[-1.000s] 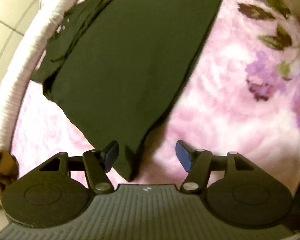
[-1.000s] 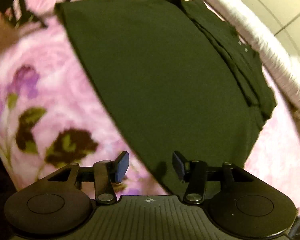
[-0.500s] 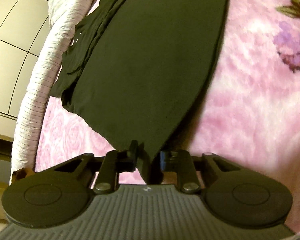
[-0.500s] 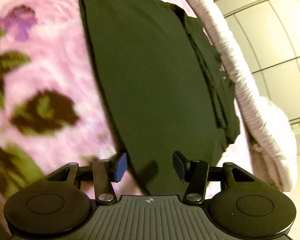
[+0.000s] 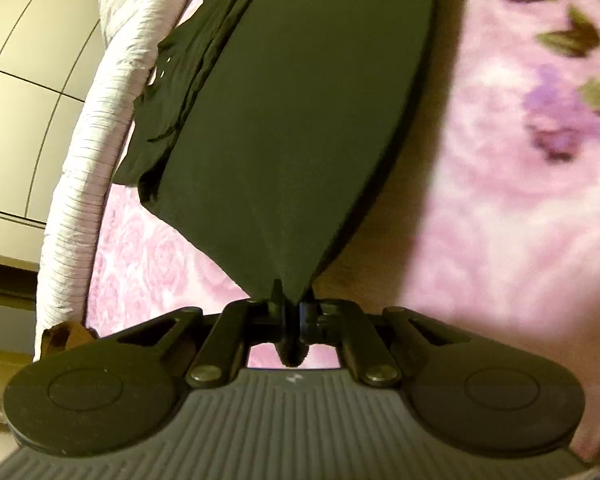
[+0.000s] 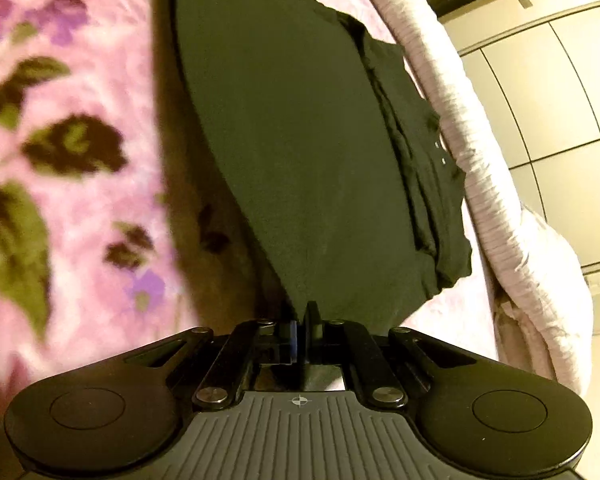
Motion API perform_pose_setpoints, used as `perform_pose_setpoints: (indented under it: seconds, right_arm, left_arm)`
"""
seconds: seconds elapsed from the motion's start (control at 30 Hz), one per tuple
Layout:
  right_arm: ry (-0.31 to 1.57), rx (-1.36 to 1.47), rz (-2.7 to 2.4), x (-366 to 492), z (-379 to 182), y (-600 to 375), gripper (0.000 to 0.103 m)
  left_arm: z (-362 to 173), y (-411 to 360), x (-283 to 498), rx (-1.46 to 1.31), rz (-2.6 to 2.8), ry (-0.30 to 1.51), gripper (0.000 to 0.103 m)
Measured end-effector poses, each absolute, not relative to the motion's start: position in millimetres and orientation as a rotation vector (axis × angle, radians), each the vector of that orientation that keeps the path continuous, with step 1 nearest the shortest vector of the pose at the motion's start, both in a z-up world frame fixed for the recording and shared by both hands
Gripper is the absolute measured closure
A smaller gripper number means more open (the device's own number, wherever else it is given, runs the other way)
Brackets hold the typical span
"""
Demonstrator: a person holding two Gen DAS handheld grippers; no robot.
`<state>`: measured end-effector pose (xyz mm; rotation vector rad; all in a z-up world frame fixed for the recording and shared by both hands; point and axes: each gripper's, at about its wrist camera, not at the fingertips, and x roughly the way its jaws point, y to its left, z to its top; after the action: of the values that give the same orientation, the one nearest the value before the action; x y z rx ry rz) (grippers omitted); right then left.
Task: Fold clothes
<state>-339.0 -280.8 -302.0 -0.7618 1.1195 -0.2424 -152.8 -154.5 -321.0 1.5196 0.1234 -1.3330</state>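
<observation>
Pinching the near corners of the dark garment (image 5: 300, 120), left gripper (image 5: 291, 312) and right gripper (image 6: 303, 328) apparently lift it off the floral blanket (image 5: 520, 208).

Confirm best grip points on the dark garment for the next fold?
The two near corners, approached from the near hem side. The dark garment lies flat on the pink floral blanket, its far part already bunched. The left gripper and right gripper are each shut on a corner, and the cloth tents up to them.

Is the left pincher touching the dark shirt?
Touching. The left wrist view shows the left gripper shut on the dark shirt, its corner pinched between the fingers.
</observation>
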Motion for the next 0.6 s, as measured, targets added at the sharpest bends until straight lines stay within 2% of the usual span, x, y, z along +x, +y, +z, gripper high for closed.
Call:
perform_pose_setpoints:
  seconds: [0.4, 0.6]
  right_arm:
    - [1.276, -0.619, -0.019, -425, -264, -217, 0.102]
    - [1.323, -0.553, 0.029, -447, -251, -205, 0.101]
  left_arm:
    - [-280, -41, -249, 1.540, -1.449, 0.402, 0.100]
    - [-271, -28, -266, 1.566, -1.467, 0.477, 0.100]
